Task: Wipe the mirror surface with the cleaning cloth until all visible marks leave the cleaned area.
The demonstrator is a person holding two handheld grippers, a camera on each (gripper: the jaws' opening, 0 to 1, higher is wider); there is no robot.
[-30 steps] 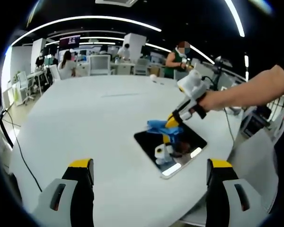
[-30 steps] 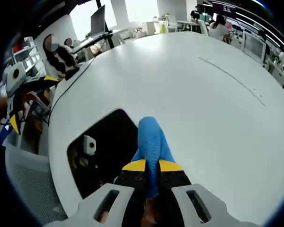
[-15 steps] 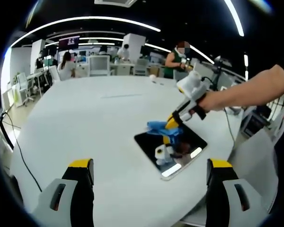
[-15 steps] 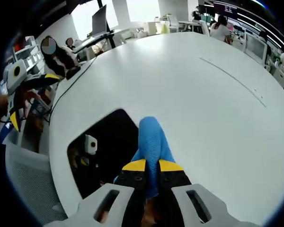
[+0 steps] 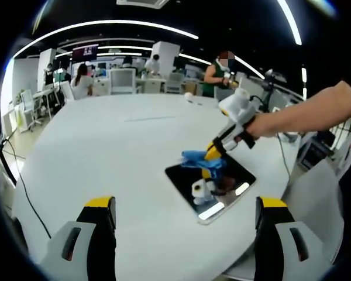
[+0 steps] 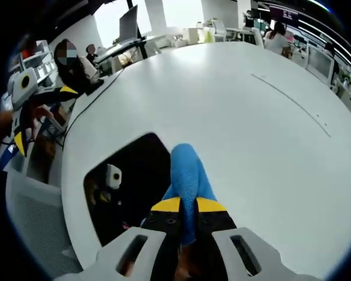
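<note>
A dark rectangular mirror (image 5: 209,185) lies flat on the white table (image 5: 117,152), toward its right side. My right gripper (image 5: 213,153) reaches in from the right, held by a person's hand, and is shut on the blue cleaning cloth (image 5: 196,158) at the mirror's far edge. In the right gripper view the blue cloth (image 6: 187,175) sticks out past the shut yellow-tipped jaws of my right gripper (image 6: 188,205), beside the mirror (image 6: 131,181), which reflects the gripper. My left gripper (image 5: 184,216) is open, held back from the mirror with nothing between its jaws.
The round white table (image 6: 263,134) spreads wide beyond the mirror. A black cable (image 5: 23,181) trails off its left edge. Chairs, desks and several people (image 5: 82,79) fill the office behind. My left gripper (image 6: 20,102) appears at the far left of the right gripper view.
The right gripper view has shifted slightly; the cloth and mirror keep nearly the same places. The left gripper has not moved.
</note>
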